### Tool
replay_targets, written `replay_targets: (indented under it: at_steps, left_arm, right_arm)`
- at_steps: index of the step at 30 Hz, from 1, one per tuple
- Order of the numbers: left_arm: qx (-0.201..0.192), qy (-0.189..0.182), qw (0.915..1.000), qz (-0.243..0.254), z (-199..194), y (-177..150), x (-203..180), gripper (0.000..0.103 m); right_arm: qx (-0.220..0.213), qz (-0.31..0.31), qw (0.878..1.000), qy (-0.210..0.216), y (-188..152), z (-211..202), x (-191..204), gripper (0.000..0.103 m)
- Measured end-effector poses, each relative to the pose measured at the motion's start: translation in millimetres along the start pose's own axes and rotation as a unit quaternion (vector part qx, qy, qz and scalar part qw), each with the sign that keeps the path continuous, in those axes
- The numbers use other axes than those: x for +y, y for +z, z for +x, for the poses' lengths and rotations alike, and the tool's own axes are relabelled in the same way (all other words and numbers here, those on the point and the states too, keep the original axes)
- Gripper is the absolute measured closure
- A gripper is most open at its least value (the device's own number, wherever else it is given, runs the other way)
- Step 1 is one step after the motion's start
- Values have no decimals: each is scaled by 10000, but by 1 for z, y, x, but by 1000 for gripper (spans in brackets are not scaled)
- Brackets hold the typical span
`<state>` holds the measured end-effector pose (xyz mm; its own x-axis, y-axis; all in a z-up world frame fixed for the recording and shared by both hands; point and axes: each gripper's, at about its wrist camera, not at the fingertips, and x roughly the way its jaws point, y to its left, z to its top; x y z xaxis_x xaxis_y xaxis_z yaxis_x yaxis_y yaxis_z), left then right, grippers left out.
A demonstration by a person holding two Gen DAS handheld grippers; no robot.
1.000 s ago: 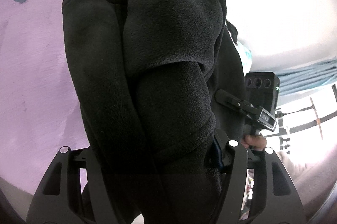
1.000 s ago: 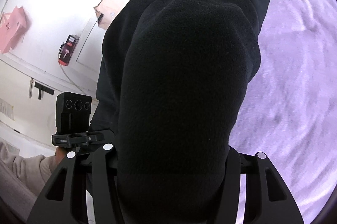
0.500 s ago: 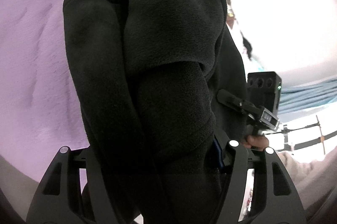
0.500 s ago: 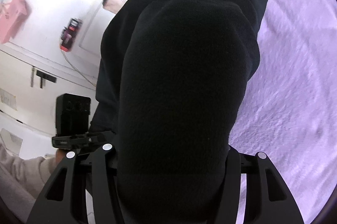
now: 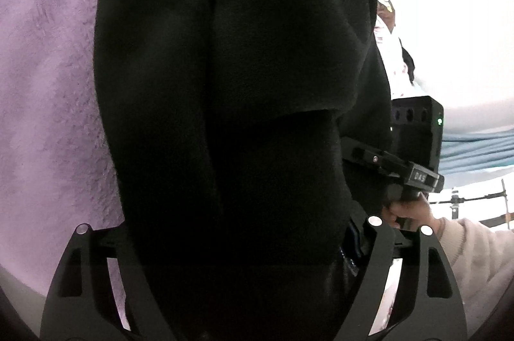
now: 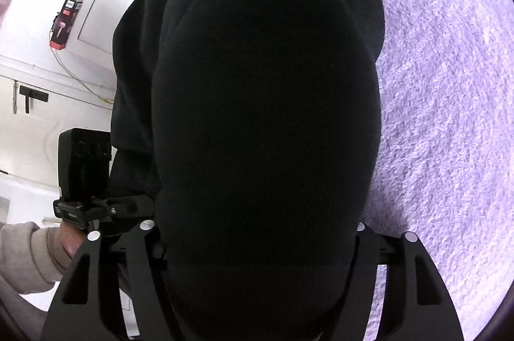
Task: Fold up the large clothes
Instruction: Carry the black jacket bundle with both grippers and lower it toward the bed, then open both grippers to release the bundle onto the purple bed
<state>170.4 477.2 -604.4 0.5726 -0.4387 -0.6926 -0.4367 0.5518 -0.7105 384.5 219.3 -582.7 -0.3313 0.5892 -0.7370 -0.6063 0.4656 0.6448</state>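
A fuzzy lilac blanket [image 6: 449, 116] covers the surface beneath the black fleece garment [image 6: 263, 116].

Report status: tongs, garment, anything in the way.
Left tongs shut on black fleece. Right tongs shut on it too. Fleece bunched, over purple blanket. Nothing seen in the way.

Black fleece [image 5: 237, 116] fills the gap between the left gripper's [image 5: 253, 283] fingers and blocks most of the forward view; open room only at the left — bare purple blanket [image 5: 41, 90]; at the right the other gripper [image 5: 414, 142] and hand [image 5: 408, 209] stand close beside the fleece. From the right gripper [image 6: 257, 286], the fleece [image 6: 266, 116] likewise fills the centre; free blanket [image 6: 449, 103] to the right — the left gripper [image 6: 86, 174] and white wall [image 6: 32, 77] lie to the left.
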Motion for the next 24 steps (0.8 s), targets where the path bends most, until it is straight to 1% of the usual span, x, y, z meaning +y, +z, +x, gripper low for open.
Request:
replay_targets:
  at_steps: [2, 3, 6, 8, 9, 10, 11, 13, 15, 16, 17, 18, 19, 20, 21, 22, 23, 24]
  left_arm:
    - [16, 89, 9999, 73, -12, 2, -7, 25]
    - [-2, 110, 9999, 96, -17, 3, -9, 27]
    - [-243, 147, 9996, 4, -45, 3, -14, 28]
    - [-472, 323, 9983, -139, -67, 5, -16, 28]
    - [-516, 421, 9977, -154, -74, 6, -21, 28]
    - [-598, 688, 9958, -60, -84, 6, -32, 28]
    - [-692, 794, 9944, 87, -91, 1, -42, 28]
    - [-960, 973, 9893, 501, -105, 2, -77, 27]
    - [-1082, 1091, 9856, 700, -108, -1, -101, 25]
    - [-1101, 1250, 9825, 828, -106, -4, -114, 17]
    - [-1079, 1532, 9773, 992, -101, -6, -128, 13]
    - [-1039, 1789, 9715, 1155, -86, -10, -144, 7]
    - [-997, 2147, 9606, 1455, -72, -15, -156, 6]
    - [-972, 2390, 9528, 1599, -60, -17, -167, 6]
    - [-924, 2589, 9463, 1703, -53, -21, -168, 6]
    - [-874, 2705, 9422, 1776, -45, -25, -170, 6]
    - [-825, 2889, 9362, 1823, -39, -30, -168, 6]
    - [-812, 3123, 9272, 1899, -33, -34, -166, 6]
  right_arm:
    - [77, 35, 10000, -45, 2, -4, 8, 34]
    - [116, 10, 9999, -75, 2, -10, 11, 34]
    - [184, 19, 9997, -159, 3, -21, 12, 34]
    - [237, 56, 9994, -227, 2, -32, 12, 34]
    - [268, 74, 9992, -273, 1, -36, 12, 34]
    - [334, 131, 9988, -323, 1, -40, 12, 34]
    - [374, 162, 9984, -398, 2, -43, 13, 34]
    - [412, 98, 9975, -571, 2, -52, 18, 33]
    - [349, -74, 9964, -771, 3, -64, 26, 21]
    - [169, -157, 9959, -872, 4, -78, 30, 8]
    - [-96, -190, 9951, -965, 5, -94, 31, 5]
    - [-368, -234, 9929, -1109, 9, -108, 37, 5]
    - [-620, -337, 9899, -1227, 16, -123, 43, 5]
    - [-789, -490, 9866, -1343, 25, -131, 53, 5]
    - [-908, -672, 9823, -1495, 34, -136, 62, 5]
    - [-1001, -860, 9784, -1592, 41, -139, 71, 5]
    - [-1064, -1041, 9747, -1666, 51, -137, 82, 5]
    - [-1091, -1183, 9709, -1775, 58, -136, 89, 5]
